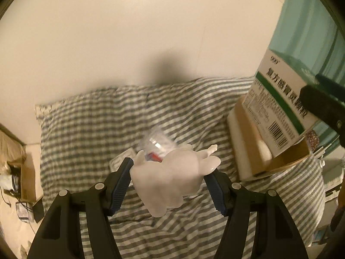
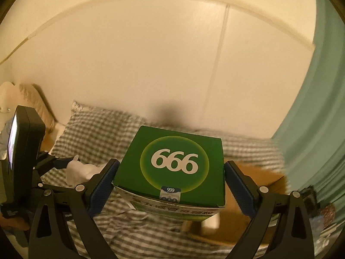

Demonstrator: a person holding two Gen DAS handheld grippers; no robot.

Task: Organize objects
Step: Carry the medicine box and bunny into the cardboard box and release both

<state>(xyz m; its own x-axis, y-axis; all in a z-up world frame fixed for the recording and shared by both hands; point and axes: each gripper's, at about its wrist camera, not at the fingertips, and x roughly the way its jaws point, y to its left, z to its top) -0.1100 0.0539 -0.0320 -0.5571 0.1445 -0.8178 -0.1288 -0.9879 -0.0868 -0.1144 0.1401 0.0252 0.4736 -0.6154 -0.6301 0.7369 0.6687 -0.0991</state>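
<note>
Two grippers, left [image 1: 169, 185] and right [image 2: 170, 185]. One white bunny [image 1: 170, 177], one green medicine box [image 2: 172, 168], one clear cup [image 1: 157, 142], one cardboard box [image 1: 278, 161], one striped bed [image 1: 90, 129].

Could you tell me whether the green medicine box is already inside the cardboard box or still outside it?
Outside. The right gripper holds the medicine box in the air, tilted above the open cardboard box.

The left claw [image 1: 168, 185] has matte black, angular arms with long cut-out slots, round silver screws at the joints, and ribbed blue pads [image 1: 121, 186] inside each finger. The right claw [image 2: 170, 187] is built alike. At nine o'clock in its view, the left one carries a black-cased screen [image 2: 13, 146].
</note>
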